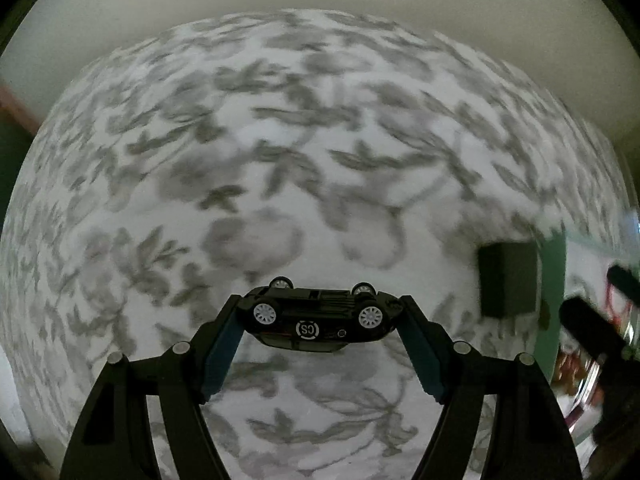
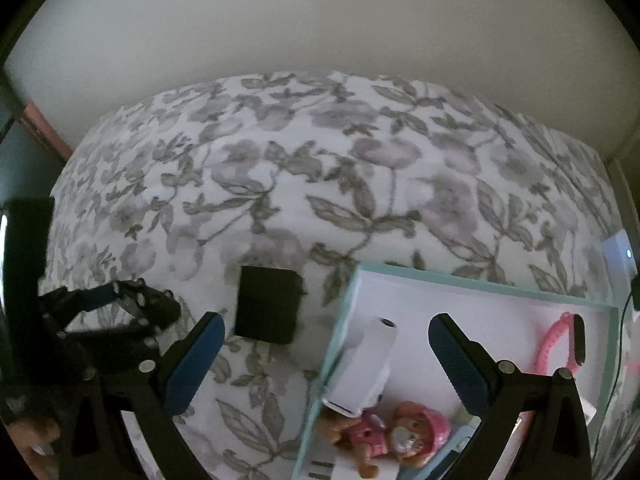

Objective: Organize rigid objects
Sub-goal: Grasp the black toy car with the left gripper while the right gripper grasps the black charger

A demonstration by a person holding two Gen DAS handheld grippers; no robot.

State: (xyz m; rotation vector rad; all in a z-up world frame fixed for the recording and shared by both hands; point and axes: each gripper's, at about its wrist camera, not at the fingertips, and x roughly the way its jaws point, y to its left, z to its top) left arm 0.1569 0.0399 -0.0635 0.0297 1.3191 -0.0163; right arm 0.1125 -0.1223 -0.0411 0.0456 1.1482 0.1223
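Floral grey-and-white bedding [image 1: 320,140] is lying beneath the left gripper [image 1: 318,316], which is pinching an upturned black toy car [image 1: 316,320] lengthwise, needing level carrying toward the teal-rimmed box [image 2: 480,280] under the spread, empty right gripper [image 2: 326,334].

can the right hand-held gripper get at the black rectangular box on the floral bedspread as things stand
Probably yes: the right hand-held gripper is open and empty, and the black rectangular box lies uncovered on the floral bedspread, just ahead beside its left finger.
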